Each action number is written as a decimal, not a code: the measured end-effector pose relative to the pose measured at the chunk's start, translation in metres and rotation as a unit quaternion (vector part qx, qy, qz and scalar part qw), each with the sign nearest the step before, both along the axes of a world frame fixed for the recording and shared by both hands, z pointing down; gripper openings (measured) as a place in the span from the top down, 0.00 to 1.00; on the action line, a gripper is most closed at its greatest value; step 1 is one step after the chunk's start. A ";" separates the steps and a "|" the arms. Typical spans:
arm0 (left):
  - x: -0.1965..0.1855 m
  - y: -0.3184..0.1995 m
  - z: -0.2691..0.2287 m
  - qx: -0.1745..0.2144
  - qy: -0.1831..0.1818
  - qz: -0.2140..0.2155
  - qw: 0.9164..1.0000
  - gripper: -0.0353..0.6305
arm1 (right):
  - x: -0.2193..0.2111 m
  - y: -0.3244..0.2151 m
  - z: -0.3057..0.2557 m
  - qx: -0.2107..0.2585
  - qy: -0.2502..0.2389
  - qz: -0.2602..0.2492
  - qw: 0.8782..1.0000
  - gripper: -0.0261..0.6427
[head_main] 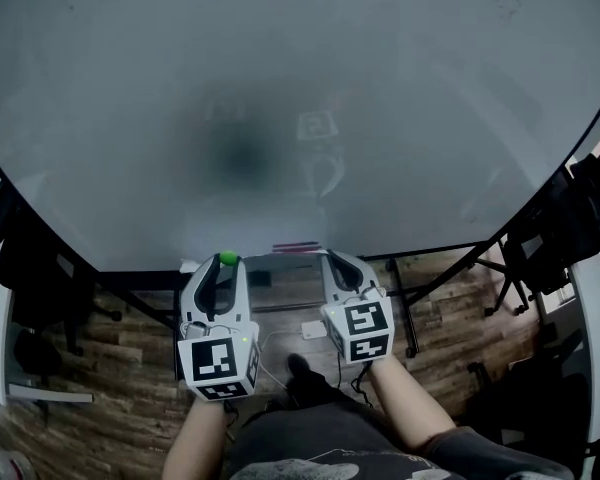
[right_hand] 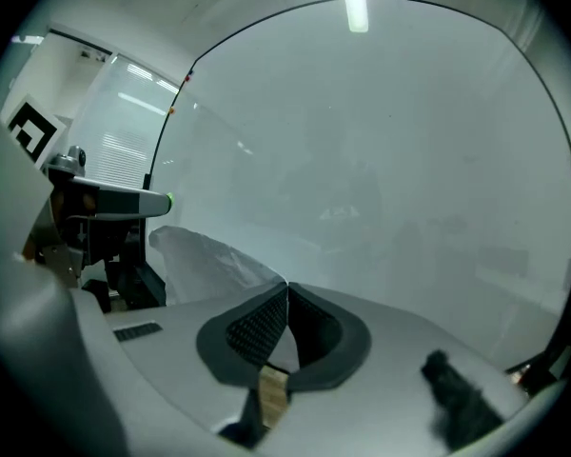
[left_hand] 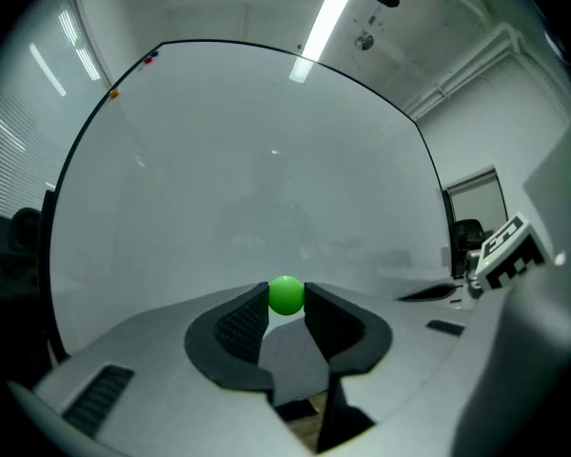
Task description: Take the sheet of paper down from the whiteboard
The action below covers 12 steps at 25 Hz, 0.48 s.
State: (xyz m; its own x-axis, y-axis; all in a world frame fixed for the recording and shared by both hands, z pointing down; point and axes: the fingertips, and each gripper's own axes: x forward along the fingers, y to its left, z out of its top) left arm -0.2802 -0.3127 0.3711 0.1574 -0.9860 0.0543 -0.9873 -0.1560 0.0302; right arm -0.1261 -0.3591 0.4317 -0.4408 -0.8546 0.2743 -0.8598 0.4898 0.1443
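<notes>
The whiteboard [head_main: 280, 98] fills the upper head view and stands bare in front of both gripper views [left_hand: 247, 160] [right_hand: 390, 141]. Below its lower edge, my right gripper [head_main: 330, 259] [right_hand: 286, 286] is shut on a corner of the white sheet of paper [right_hand: 205, 260]. The sheet spreads leftward from the jaw tips, between the two grippers [head_main: 285, 280]. My left gripper [head_main: 227, 264] [left_hand: 285, 301] is shut on a small green ball magnet [left_hand: 285, 294] [head_main: 227, 259] at its fingertips. Both grippers are held side by side, close to the board.
Black office chairs stand at the left [head_main: 30, 278] and right [head_main: 570, 218] of the board. The board's black stand legs [head_main: 410, 308] run down to a wooden floor [head_main: 120, 368]. A small white object [head_main: 313, 329] lies on the floor. Pink markers [head_main: 295, 247] rest on the board's ledge.
</notes>
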 end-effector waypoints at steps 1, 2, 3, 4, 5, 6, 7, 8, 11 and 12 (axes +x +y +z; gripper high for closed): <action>-0.003 0.006 0.009 -0.010 0.004 0.002 1.000 0.76 | -0.001 0.007 0.006 -0.005 0.004 0.004 1.000 0.93; -0.005 0.012 0.018 -0.018 0.008 0.006 1.000 0.76 | -0.001 0.014 0.011 -0.009 0.008 0.010 1.000 0.93; -0.006 0.016 0.027 -0.026 0.012 0.010 1.000 0.76 | 0.000 0.020 0.016 -0.014 0.010 0.016 1.000 0.93; -0.007 0.021 0.034 -0.033 0.015 0.014 0.999 0.76 | 0.001 0.026 0.019 -0.019 0.013 0.022 1.000 0.93; -0.007 0.024 0.040 -0.040 0.018 0.018 0.999 0.76 | 0.003 0.032 0.022 -0.023 0.016 0.027 0.999 0.93; -0.006 0.028 0.045 -0.046 0.020 0.021 0.999 0.76 | 0.004 0.038 0.024 -0.027 0.020 0.030 0.999 0.93; -0.005 0.031 0.048 -0.050 0.022 0.024 0.998 0.76 | 0.007 0.043 0.026 -0.030 0.024 0.033 0.999 0.93; -0.004 0.035 0.051 -0.053 0.024 0.026 0.998 0.76 | 0.009 0.048 0.027 -0.032 0.028 0.036 0.998 0.93; -0.001 0.042 0.054 -0.056 0.023 0.031 0.998 0.76 | 0.016 0.056 0.031 -0.040 0.034 0.044 0.998 0.93; -0.001 0.043 0.055 -0.056 0.023 0.031 0.998 0.76 | 0.017 0.056 0.033 -0.041 0.037 0.044 0.998 0.93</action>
